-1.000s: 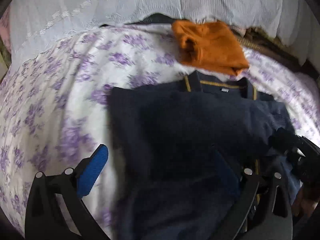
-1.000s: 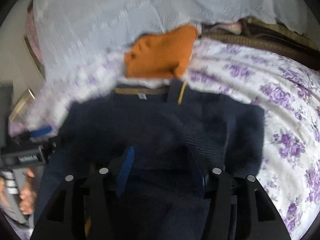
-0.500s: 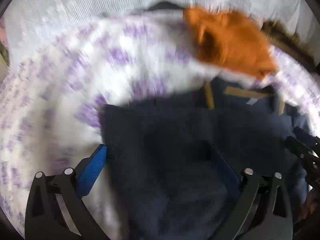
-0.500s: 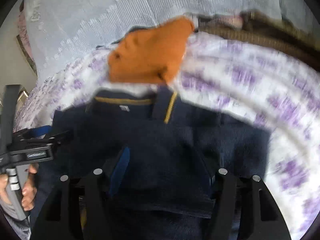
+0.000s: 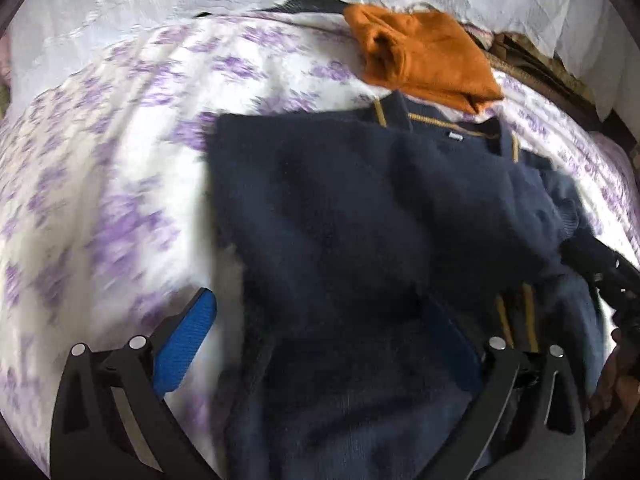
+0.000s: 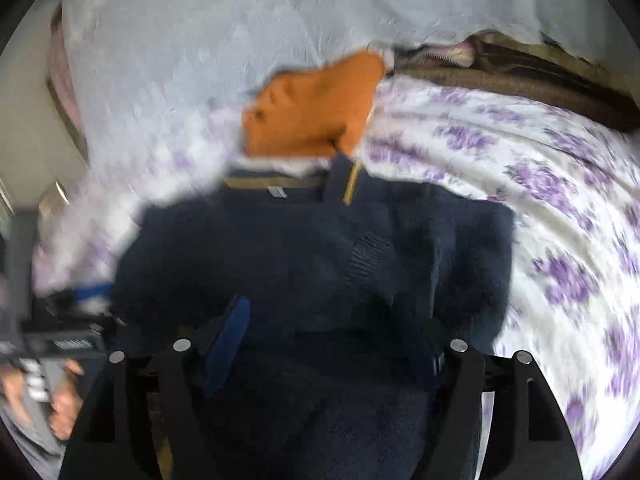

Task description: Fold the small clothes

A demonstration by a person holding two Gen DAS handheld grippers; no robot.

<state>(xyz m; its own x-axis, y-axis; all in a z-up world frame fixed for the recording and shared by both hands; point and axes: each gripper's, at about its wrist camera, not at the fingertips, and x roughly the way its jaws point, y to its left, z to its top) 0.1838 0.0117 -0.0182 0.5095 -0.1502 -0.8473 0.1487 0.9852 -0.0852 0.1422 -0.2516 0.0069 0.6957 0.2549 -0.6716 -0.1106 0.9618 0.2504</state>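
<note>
A navy sweater (image 5: 360, 220) lies folded on the floral bedspread (image 5: 120, 160), an orange garment (image 5: 420, 60) at its 12 o'clock. The left claw (image 5: 320, 340) is spread wide; the right claw (image 6: 328, 340), jaws just opening, grips nothing.
</note>
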